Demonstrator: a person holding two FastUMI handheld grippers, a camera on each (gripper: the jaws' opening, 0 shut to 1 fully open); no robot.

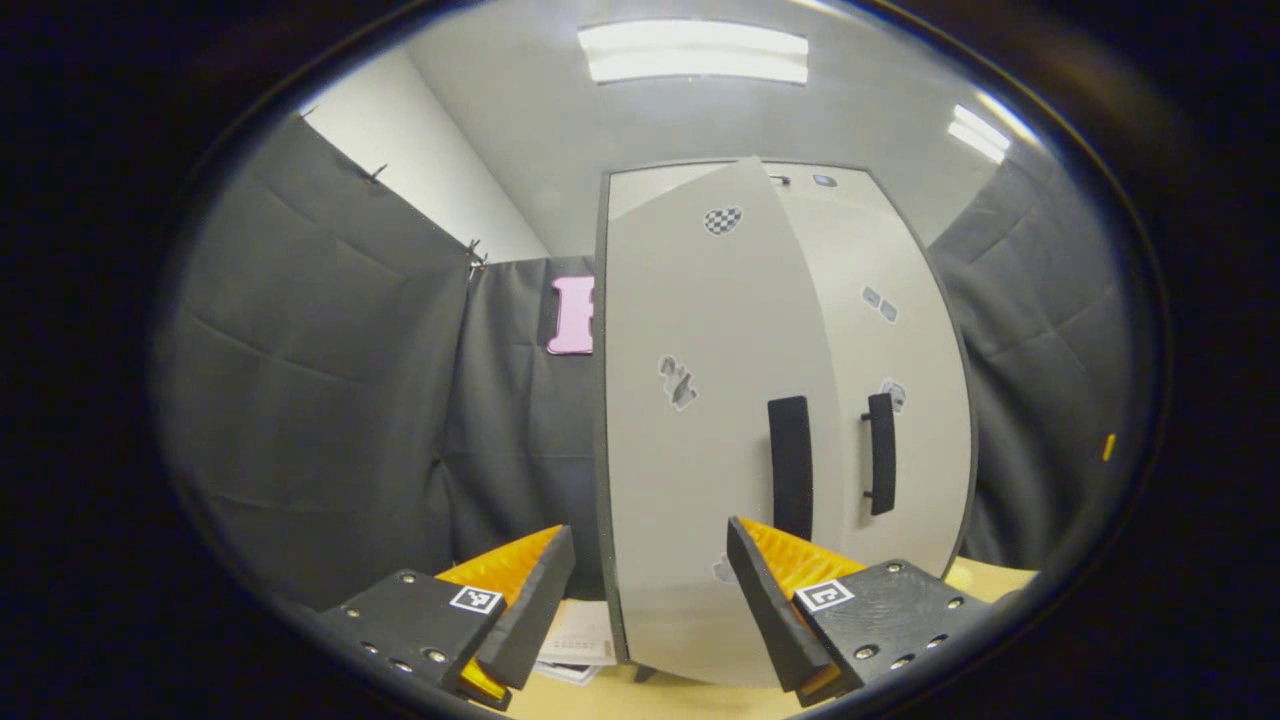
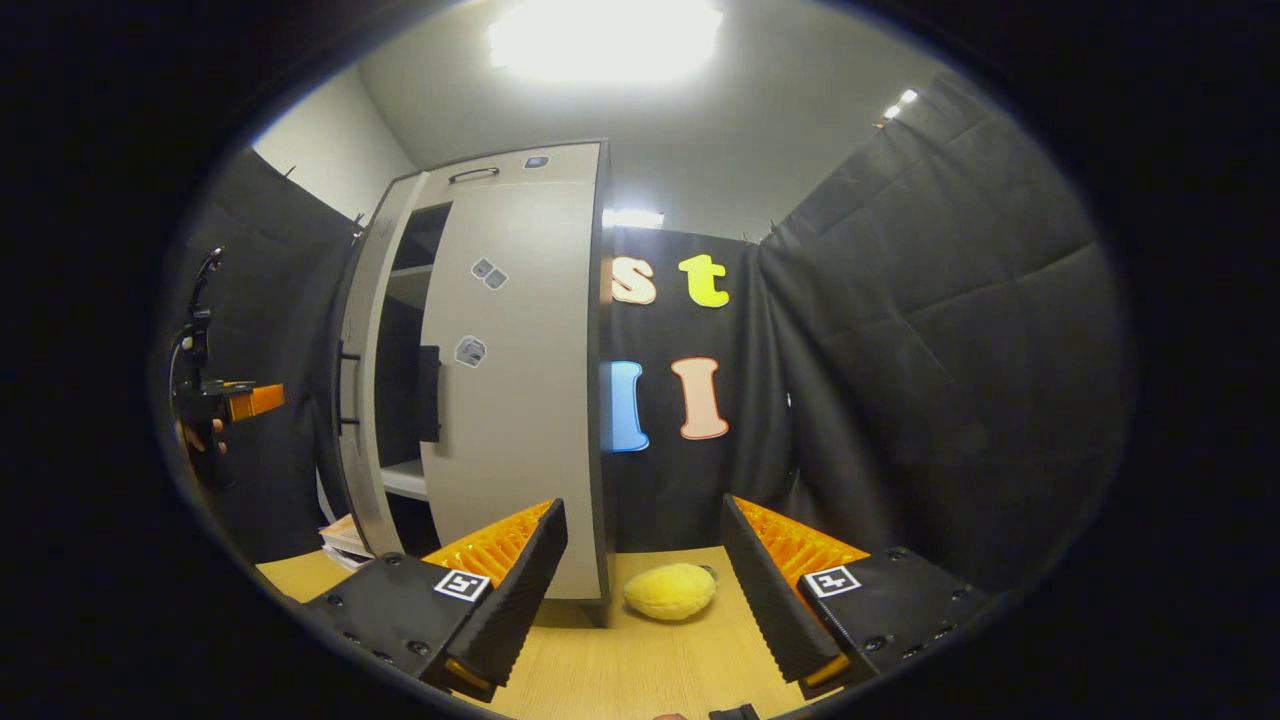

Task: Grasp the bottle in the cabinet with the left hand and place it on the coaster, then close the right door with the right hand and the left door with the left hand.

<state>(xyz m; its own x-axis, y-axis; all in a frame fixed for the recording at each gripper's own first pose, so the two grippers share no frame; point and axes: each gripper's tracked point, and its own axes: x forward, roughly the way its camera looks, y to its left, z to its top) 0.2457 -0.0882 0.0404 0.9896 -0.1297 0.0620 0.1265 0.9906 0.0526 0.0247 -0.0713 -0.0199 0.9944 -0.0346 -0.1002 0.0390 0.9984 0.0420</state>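
Left gripper [image 1: 650, 590] is open and holds nothing, its fingers straddling the lower edge of the left door [image 1: 700, 420], which stands partly swung out with its handle [image 1: 790, 465] just ahead. I judge the closing step is in hand: the right door [image 1: 880, 350] looks nearly flush, though the right gripper view shows a gap at its inner edge with shelves [image 2: 405, 480] inside. Bottle and coaster I cannot place from these frames.

Risks, as I judge them: pushing the left door low, near its free edge, could let the fingers slide off or get nipped between door and frame; if the right door is not fully home, the two edges may clash. A hard shove might also rock the cabinet [image 2: 520, 160] on the surface [image 2: 640, 660].

Papers [image 1: 580, 640] lie at the cabinet's foot just left of the door, near its swing. Right gripper [image 2: 645, 590] is open too, empty, hanging near the cabinet's right side with a yellow soft toy [image 2: 670, 590] on the surface between its fingers, clear of the doors.
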